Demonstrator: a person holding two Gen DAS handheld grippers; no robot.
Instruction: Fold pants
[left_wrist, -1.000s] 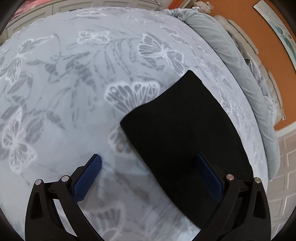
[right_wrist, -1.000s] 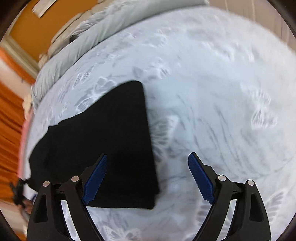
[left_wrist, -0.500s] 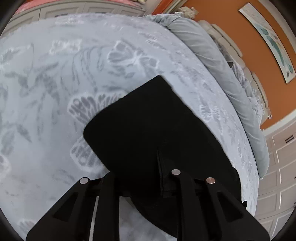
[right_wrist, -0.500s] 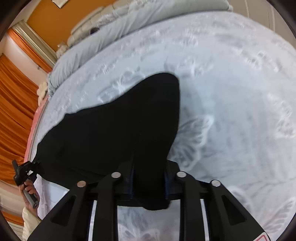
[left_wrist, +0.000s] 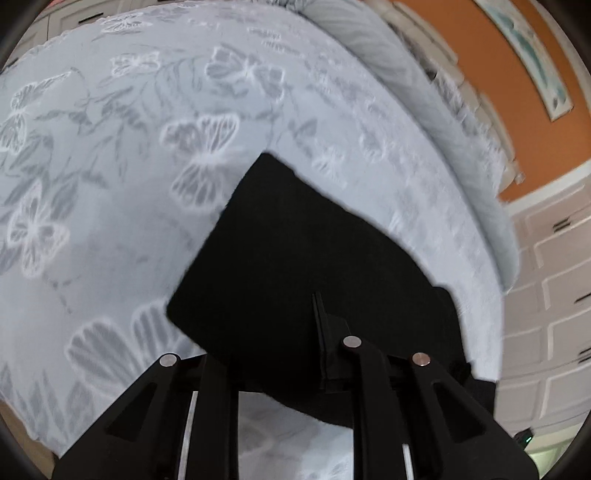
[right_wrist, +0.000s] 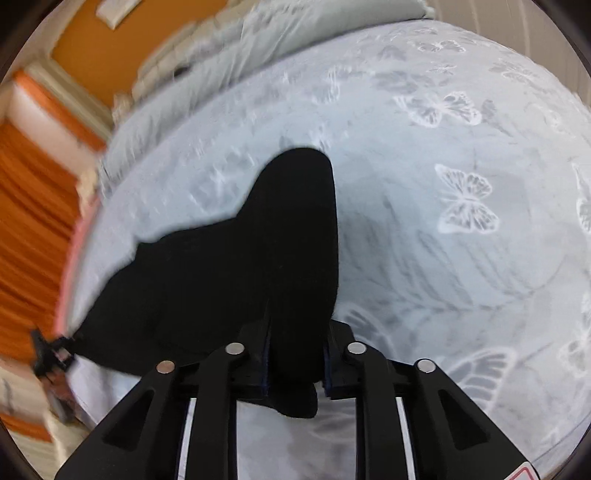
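Lifting now: we've got both grippers clamped on the near edge of the black pants (left_wrist: 295, 258), which a sec ago lay flat on the butterfly bedspread (left_wrist: 110, 166) w/ both sets of jaws wide open above them.

Left gripper (left_wrist: 295, 354): jaws have just closed, fabric pinched between, near-shut. Right gripper (right_wrist: 295, 354): jaws closed then eased a bit wider, thick bunch of cloth still between the pads, corner hanging out below.

Near edge is now off the bed; far end of pants still rests on the bedspread, roughly mid-bed, grey pillow roll (left_wrist: 424, 92) well beyond. Views are motion-blurred.

Our read: grasp done, the fold-over is starting; next we carry the edge fwd over the far part.

Labels/txt: none legible. Framed print on orange wall (left_wrist: 532, 62), no readable writing. Red mark at the right-view bottom corner, too cropped to read.
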